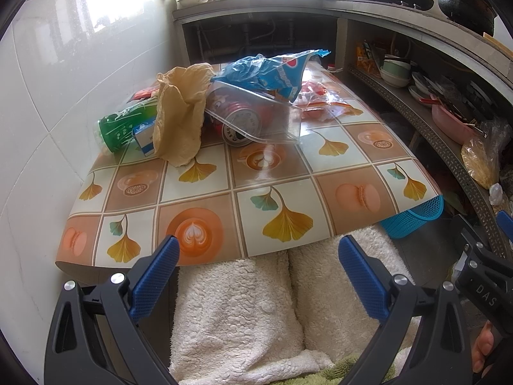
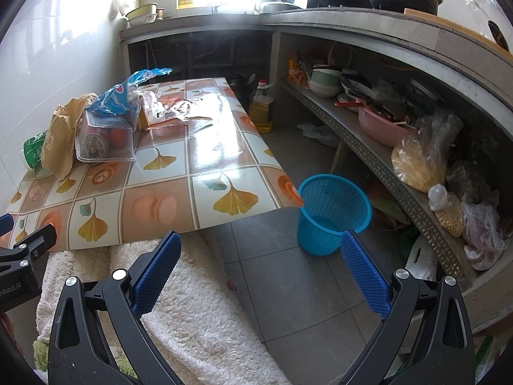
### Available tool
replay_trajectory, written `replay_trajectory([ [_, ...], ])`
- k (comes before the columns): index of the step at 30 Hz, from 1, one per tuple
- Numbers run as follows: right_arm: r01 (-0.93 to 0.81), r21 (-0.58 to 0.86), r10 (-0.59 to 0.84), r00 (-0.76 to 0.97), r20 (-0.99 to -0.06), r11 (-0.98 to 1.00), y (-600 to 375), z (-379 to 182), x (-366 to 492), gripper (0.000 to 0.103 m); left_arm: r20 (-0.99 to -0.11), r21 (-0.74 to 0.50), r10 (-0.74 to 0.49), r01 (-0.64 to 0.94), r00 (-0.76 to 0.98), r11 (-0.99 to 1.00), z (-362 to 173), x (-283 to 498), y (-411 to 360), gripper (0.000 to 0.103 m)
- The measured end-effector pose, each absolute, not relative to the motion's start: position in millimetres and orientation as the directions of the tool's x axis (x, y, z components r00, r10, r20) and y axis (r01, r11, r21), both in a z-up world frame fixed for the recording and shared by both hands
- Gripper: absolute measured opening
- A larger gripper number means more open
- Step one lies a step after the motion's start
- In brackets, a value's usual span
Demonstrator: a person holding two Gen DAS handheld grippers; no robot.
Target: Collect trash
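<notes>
Bench (image 1: 323,173) w/ patterned cover carries trash pile at far-left end. Blue basket (image 2: 333,213) on floor by bench corner. Blue bag (image 1: 272,73) atop clear tray (image 1: 275,122) over red can (image 1: 240,122); tan bag (image 1: 181,112), green bottle (image 1: 123,126) alongside. Left tool (image 1: 258,272), right tool (image 2: 261,266) both wide, holding nothing.

Tbl (image 2: 205,160) front free; trash pile (image 1: 205,109) rear-left

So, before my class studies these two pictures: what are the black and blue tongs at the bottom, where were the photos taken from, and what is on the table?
They are hand-held grippers, one per hand, each carrying a camera looking along its fingers. One picture comes from the left gripper, the other from the right gripper. Both are open and hold nothing. On the table lies trash: a green bottle, a tan bag, a red can under a clear tray, and a blue wrapper. A blue basket stands on the floor.
</notes>
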State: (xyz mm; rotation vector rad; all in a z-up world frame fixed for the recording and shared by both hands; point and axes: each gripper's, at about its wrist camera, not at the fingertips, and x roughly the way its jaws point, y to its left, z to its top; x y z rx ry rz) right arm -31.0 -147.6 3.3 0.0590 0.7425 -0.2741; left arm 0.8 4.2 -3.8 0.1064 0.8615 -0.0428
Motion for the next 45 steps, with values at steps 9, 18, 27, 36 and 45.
replay_trajectory([
  [9, 0.267, -0.046, -0.227, 0.705, -0.672, 0.963, -147, 6, -31, 0.095, -0.759, 0.075, 0.005, 0.08, 0.651, 0.994, -5, 2, 6, 0.097],
  [18, 0.27, -0.049, -0.232, 0.703, -0.672, 0.962, -148, 6, -29, 0.095, -0.76, 0.065, -0.001, 0.078, 0.649, 0.995, -8, -1, 15, 0.097],
  [27, 0.278, -0.047, -0.238, 0.708, -0.665, 0.96, -153, 5, -28, 0.095, -0.768, 0.056, -0.022, 0.101, 0.64, 0.993, -9, 4, 8, 0.097],
  [36, 0.216, -0.053, -0.201, 0.757, -0.621, 0.975, -153, 14, -3, 0.095, -0.786, 0.029, -0.04, 0.102, 0.617, 0.994, -15, 19, 14, 0.097],
  [45, 0.075, 0.012, -0.057, 0.84, -0.54, 0.997, -147, 41, 48, 0.095, -0.699, -0.115, -0.145, 0.09, 0.7, 0.989, 2, 53, 54, 0.097],
])
